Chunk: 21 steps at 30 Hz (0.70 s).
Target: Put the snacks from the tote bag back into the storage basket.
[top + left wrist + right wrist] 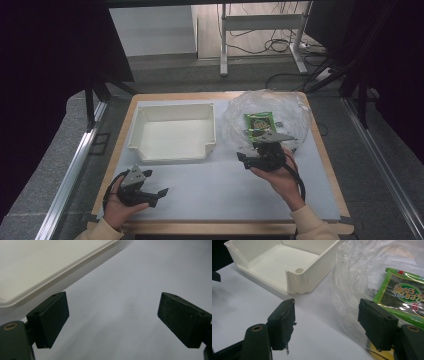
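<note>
Right gripper [327, 322] agape, packet [405, 293] in bag [352, 277]

— White: the bin [173, 132] at eleven o'clock, plain and unpatterned. Pale white too, the sheet over the desk [225, 185], edged in light wood.

— Clear and glossy: the plastic bag [265, 117] at one o'clock. Inside, a bright green packet [405, 298] with a dark panel and yellow lettering. Matte black, both claws.

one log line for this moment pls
left hand-held gripper open, idle | right hand-held gripper open at bag | packet bagged | bin empty
</note>
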Motion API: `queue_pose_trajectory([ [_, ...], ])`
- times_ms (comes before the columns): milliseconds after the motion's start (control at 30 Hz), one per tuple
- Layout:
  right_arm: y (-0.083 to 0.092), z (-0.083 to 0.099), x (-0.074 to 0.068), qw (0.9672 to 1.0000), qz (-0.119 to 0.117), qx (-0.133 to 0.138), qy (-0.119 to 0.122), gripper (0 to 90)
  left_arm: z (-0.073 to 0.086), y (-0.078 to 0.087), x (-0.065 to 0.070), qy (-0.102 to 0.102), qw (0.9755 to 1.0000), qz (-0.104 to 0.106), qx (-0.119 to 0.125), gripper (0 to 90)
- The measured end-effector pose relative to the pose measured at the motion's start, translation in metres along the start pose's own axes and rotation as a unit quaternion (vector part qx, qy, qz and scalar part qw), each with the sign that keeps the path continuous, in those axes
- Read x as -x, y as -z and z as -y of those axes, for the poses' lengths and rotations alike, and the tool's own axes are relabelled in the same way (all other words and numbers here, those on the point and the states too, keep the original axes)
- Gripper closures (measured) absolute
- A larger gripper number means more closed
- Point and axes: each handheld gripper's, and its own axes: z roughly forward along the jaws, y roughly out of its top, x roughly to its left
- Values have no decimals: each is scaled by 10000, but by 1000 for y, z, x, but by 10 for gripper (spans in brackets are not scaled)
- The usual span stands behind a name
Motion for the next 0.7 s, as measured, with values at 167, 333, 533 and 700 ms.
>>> queue_pose_trajectory([
  [167, 1, -3, 6, 10000, 31, 43, -61, 306, 0, -1, 0, 10, 10000, -5, -15, 103],
  [333, -1, -6, 16, 9999, 20, 47, -164, 306, 0, -1, 0, 27, 10000, -7, -8, 103],
  [533, -4, -10, 24, 9997, 83, 92, -223, 306, 0, -1, 0, 27, 10000, -2, -12, 103],
  [700, -4, -13, 29, 9996, 110, 107, -236, 309, 0, -1, 0, 29, 10000, 5, -15, 102],
])
